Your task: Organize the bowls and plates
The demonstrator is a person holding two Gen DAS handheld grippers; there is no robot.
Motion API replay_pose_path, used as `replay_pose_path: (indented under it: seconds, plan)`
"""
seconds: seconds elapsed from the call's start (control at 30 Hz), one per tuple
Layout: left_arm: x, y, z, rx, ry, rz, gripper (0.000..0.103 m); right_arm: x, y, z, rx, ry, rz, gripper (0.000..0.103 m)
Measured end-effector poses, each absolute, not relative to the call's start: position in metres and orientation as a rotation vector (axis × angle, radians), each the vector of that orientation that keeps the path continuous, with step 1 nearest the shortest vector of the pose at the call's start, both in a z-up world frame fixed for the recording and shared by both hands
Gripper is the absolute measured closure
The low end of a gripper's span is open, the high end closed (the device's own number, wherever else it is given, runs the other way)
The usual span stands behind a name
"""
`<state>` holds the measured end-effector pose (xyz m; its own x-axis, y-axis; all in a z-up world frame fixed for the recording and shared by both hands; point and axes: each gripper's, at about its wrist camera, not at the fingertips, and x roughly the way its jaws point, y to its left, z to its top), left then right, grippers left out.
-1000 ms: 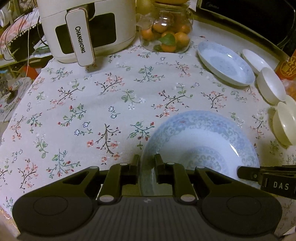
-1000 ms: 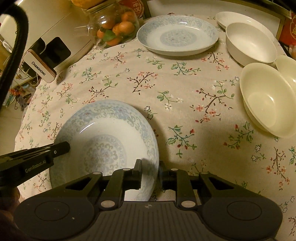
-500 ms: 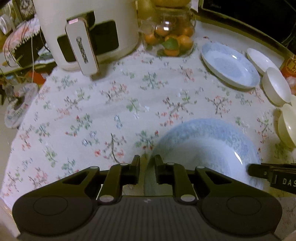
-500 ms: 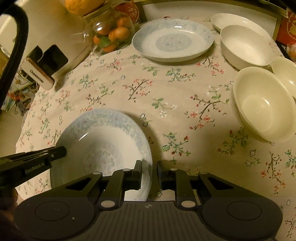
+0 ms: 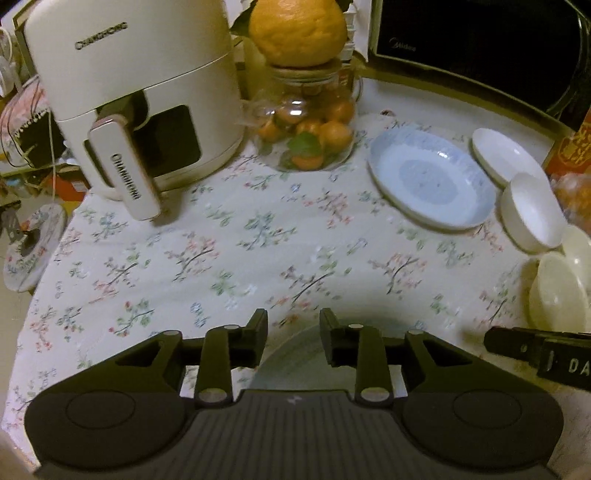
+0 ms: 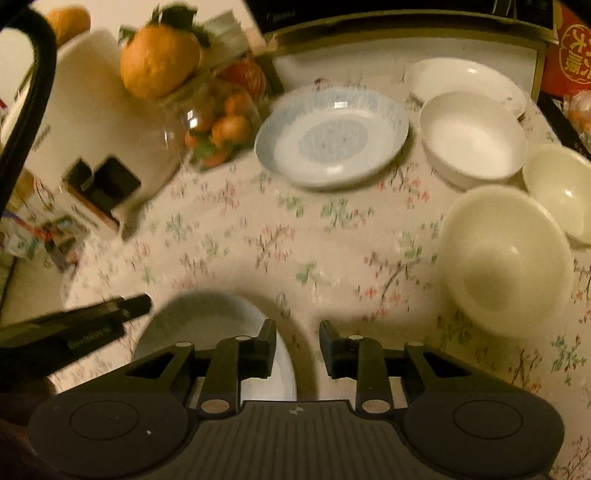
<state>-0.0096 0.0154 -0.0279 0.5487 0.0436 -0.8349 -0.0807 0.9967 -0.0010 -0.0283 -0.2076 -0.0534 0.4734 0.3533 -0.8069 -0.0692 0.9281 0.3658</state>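
Note:
A blue-patterned plate (image 5: 310, 358) lies on the flowered tablecloth (image 5: 229, 236) at the near edge, mostly hidden under both grippers. My left gripper (image 5: 293, 326) hovers over its left rim with its jaws opening; the rim shows in the gap and no pad presses on it. My right gripper (image 6: 297, 332) is over the plate's (image 6: 207, 325) right rim, jaws also opening and clear of it. A second blue plate (image 6: 332, 136) sits at the far side. Beside it are a white plate (image 6: 465, 79), a white bowl (image 6: 472, 134) and two cream bowls (image 6: 502, 258).
A white air fryer (image 5: 140, 92) stands at the back left. Next to it is a glass jar of small oranges (image 5: 306, 140) with a large citrus (image 5: 299, 29) on top. A dark microwave (image 5: 480, 48) lines the back, and the table drops off at the left.
Both grippers were shut on the near plate's rim; their jaws have now parted from it. Both have risen and drawn back, so the plate sits lower in each view.

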Motion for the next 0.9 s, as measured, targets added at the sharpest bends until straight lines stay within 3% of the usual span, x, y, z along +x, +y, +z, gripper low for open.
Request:
replay_pose_path:
  seconds: [0.4, 0.9]
  plan:
    - [0.043, -0.004, -0.026, -0.175, 0.942, 0.027, 0.046, 0.023, -0.249, -0.045, 0.474, 0.966, 0.172, 0.064]
    - [0.096, -0.001, -0.041, -0.376, 0.893, 0.037, 0.040, 0.070, -0.260, -0.071, 0.667, 0.964, 0.118, 0.060]
